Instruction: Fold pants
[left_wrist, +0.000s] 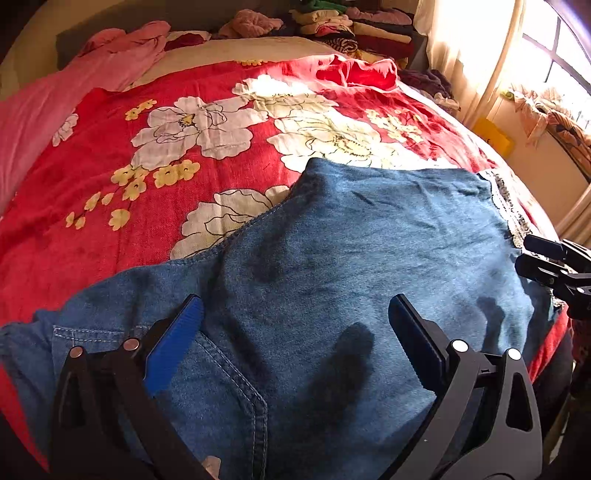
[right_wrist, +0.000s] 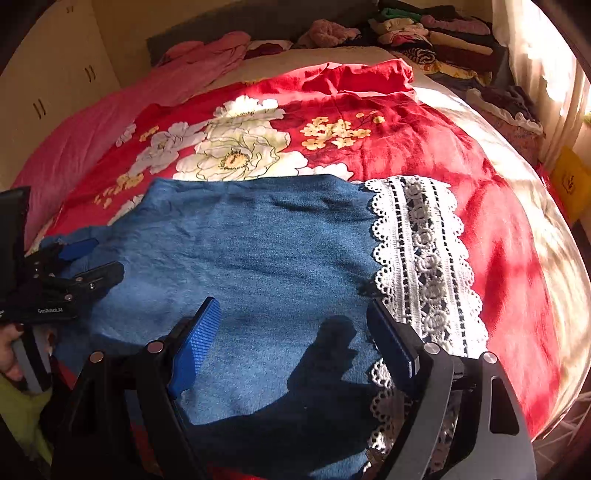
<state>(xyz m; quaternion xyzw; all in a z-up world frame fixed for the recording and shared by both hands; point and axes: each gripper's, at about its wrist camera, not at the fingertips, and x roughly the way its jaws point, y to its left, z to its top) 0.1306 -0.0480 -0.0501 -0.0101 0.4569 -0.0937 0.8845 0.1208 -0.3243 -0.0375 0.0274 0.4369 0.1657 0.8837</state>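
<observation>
Blue denim pants (left_wrist: 332, 251) lie flat on the red floral bedspread (left_wrist: 110, 192), a back pocket (left_wrist: 207, 387) showing near my left gripper. In the right wrist view the same pants (right_wrist: 258, 251) end in a white lace hem (right_wrist: 424, 258) on the right. My left gripper (left_wrist: 295, 317) hovers open over the denim with nothing between its fingers. It also shows at the left edge of the right wrist view as the left gripper (right_wrist: 92, 262). My right gripper (right_wrist: 293, 308) is open above the denim beside the lace, holding nothing. The left wrist view catches the right gripper (left_wrist: 546, 262) at its right edge.
A pile of folded clothes (left_wrist: 351, 29) sits at the head of the bed. A pink blanket (left_wrist: 55, 103) lies along the left and a red garment (left_wrist: 358, 72) at the far side. A curtain and window (left_wrist: 535, 55) are to the right. A hand (right_wrist: 9, 354) shows at lower left.
</observation>
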